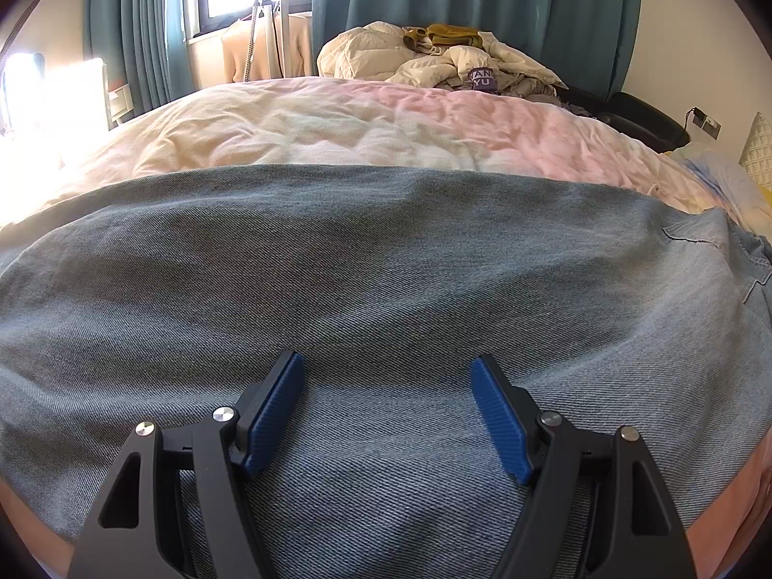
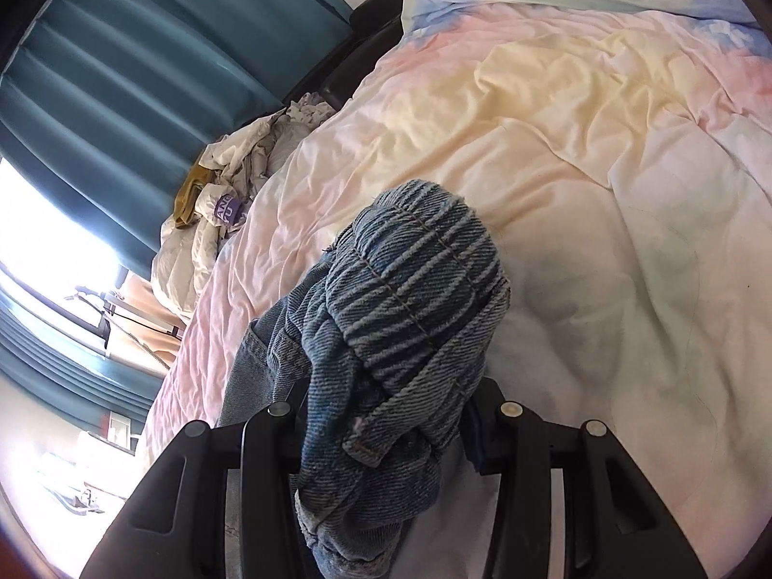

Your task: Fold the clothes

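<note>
Bunching jeans (image 2: 410, 318) hiding right fingers (image 2: 477, 439)

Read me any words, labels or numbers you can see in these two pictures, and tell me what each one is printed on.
"ANG" over "YU", partly hidden at the left: white letters on a purple patch in the pile of cream padded clothes at the far edge of the bed. In the right wrist view the same patch shows sideways.
No text can be read on the blue denim jeans, the pastel duvet or the black grippers.
</note>
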Action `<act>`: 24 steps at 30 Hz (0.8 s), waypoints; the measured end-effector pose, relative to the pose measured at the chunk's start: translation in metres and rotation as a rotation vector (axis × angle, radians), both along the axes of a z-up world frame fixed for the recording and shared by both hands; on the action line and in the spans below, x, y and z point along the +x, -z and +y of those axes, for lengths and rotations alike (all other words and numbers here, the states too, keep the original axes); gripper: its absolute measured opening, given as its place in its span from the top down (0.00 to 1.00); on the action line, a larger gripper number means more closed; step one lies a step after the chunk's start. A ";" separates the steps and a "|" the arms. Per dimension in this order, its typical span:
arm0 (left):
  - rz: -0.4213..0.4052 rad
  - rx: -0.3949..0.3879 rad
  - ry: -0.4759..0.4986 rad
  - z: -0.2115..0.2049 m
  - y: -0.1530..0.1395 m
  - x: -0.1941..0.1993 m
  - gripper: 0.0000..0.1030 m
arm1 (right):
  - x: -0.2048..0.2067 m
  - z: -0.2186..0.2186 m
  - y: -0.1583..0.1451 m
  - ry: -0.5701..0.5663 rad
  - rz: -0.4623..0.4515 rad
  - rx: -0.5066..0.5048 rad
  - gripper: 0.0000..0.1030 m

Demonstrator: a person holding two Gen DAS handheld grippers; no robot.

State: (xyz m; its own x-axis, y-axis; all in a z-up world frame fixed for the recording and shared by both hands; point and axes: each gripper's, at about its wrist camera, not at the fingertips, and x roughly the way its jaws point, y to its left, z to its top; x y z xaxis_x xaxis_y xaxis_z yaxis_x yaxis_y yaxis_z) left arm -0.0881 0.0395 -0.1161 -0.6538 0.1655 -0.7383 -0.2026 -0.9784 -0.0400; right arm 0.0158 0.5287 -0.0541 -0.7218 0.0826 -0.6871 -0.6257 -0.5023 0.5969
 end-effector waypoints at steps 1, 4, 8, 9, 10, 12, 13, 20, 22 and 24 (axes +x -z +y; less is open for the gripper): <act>0.000 0.000 0.000 0.000 0.000 0.000 0.28 | 0.000 0.000 0.000 0.000 0.000 -0.001 0.58; 0.000 0.000 0.001 -0.001 0.000 0.000 0.28 | 0.000 0.001 0.000 0.001 0.002 -0.004 0.58; 0.000 0.000 0.001 -0.001 0.000 0.000 0.28 | 0.000 0.001 0.001 0.002 0.002 -0.007 0.58; 0.000 0.000 0.001 -0.001 0.000 0.000 0.28 | 0.000 0.001 0.001 0.001 0.002 -0.005 0.58; 0.000 -0.001 0.001 -0.001 0.000 0.000 0.28 | 0.000 0.001 0.001 0.001 0.002 -0.002 0.58; 0.000 -0.001 0.001 0.000 0.000 0.000 0.28 | 0.001 0.000 0.000 0.000 0.001 0.002 0.58; 0.000 -0.001 0.000 0.000 0.000 0.000 0.28 | 0.001 0.000 0.000 0.000 0.001 0.004 0.58; 0.000 -0.001 0.000 0.000 0.000 0.000 0.28 | 0.001 -0.002 -0.001 0.001 -0.004 0.015 0.58; 0.000 -0.001 0.000 0.000 0.000 0.000 0.28 | 0.001 -0.001 -0.001 0.000 -0.004 0.015 0.58; 0.000 -0.001 0.000 0.000 0.000 0.000 0.28 | 0.002 -0.001 -0.001 0.000 -0.003 0.015 0.58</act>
